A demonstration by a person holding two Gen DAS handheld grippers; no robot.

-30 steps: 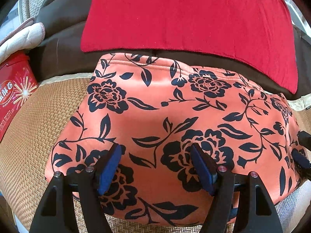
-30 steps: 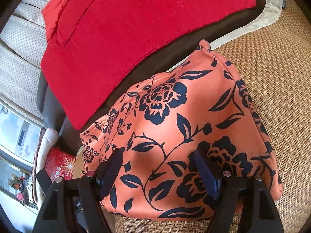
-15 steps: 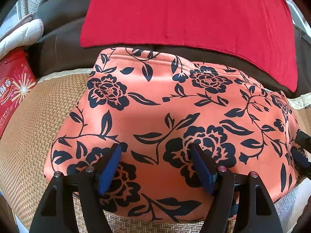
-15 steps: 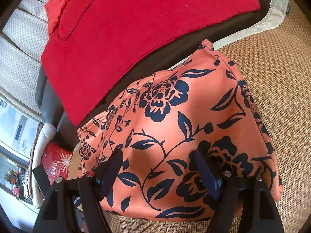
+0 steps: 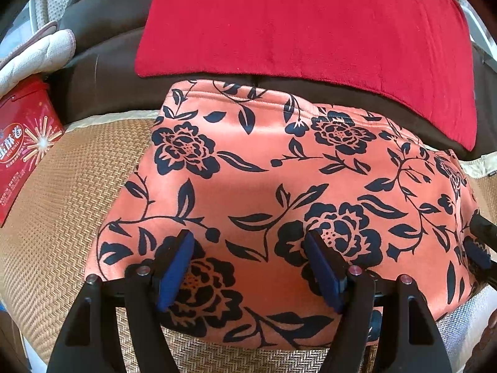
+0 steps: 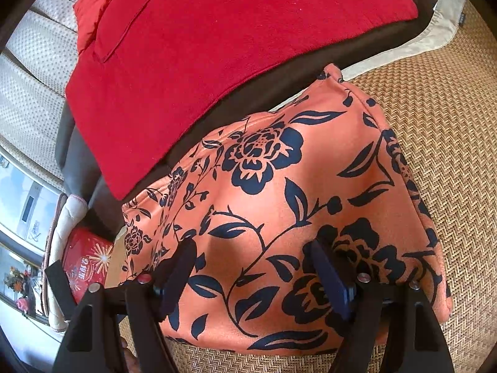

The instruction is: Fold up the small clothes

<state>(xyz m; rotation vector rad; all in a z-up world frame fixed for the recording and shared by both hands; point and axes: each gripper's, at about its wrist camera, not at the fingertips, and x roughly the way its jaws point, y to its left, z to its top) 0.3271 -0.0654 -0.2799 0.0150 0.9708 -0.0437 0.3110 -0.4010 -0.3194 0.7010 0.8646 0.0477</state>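
Orange fabric with a navy flower print, the small garment [image 5: 279, 192] is lying folded and flat on a woven mat [image 5: 62, 186], its far edge reaching a brown cushion under a red cloth [image 5: 310, 21]; the left claw [image 5: 251, 261] is hovering over its near edge, spread wide and gripping nothing. Seen from the right wrist, the right claw [image 6: 254, 267] is likewise gaping empty above the garment [image 6: 295, 202], which is looking soft, light and limp, so pinching a corner or hem is probably suiting best.

Bare woven mat [image 5: 62, 205] left; red box [image 5: 21, 152] bounds it.
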